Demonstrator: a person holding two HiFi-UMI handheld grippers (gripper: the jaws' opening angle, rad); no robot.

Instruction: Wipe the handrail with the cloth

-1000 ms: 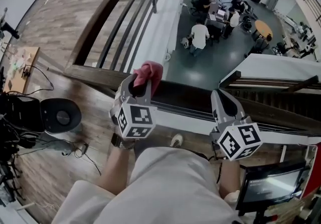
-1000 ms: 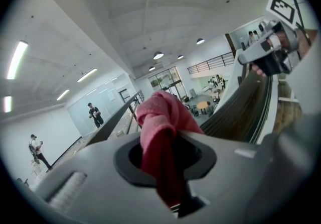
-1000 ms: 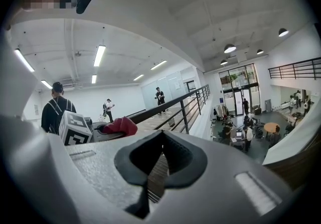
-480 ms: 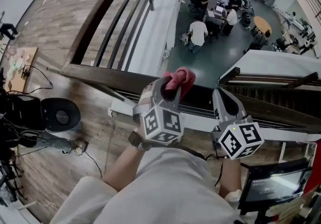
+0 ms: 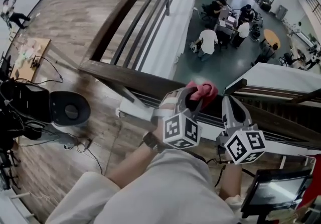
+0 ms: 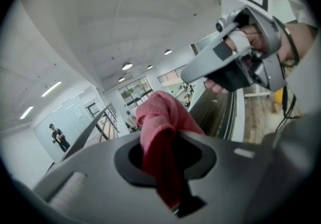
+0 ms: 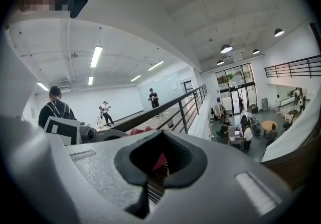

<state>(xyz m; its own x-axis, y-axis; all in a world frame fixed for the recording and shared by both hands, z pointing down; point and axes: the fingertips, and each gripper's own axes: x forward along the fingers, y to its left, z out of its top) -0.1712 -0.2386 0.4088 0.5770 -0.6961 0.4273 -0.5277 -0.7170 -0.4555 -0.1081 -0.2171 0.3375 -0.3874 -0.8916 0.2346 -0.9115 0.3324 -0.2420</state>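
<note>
A pink-red cloth (image 5: 203,90) sticks out of my left gripper (image 5: 193,99), which is shut on it and presses it against the top of the dark wooden handrail (image 5: 125,76). In the left gripper view the cloth (image 6: 163,127) bulges from between the jaws, with the handrail (image 6: 216,110) running beyond it. My right gripper (image 5: 232,102) hovers over the rail just right of the left one, shut with nothing in it. In the right gripper view a bit of the cloth (image 7: 159,160) shows past the shut jaws, beside the left gripper's body (image 7: 83,132).
The rail meets a second handrail (image 5: 135,7) at a corner to the left. Beyond the rail is a drop to a lower floor with people at desks (image 5: 235,17). A round black stool (image 5: 70,111) and cables stand on the wood floor at left; a monitor (image 5: 281,190) is at lower right.
My left gripper has slid the cloth rightward along the handrail, from well left of the right gripper to close beside it. The right gripper has stayed put.
</note>
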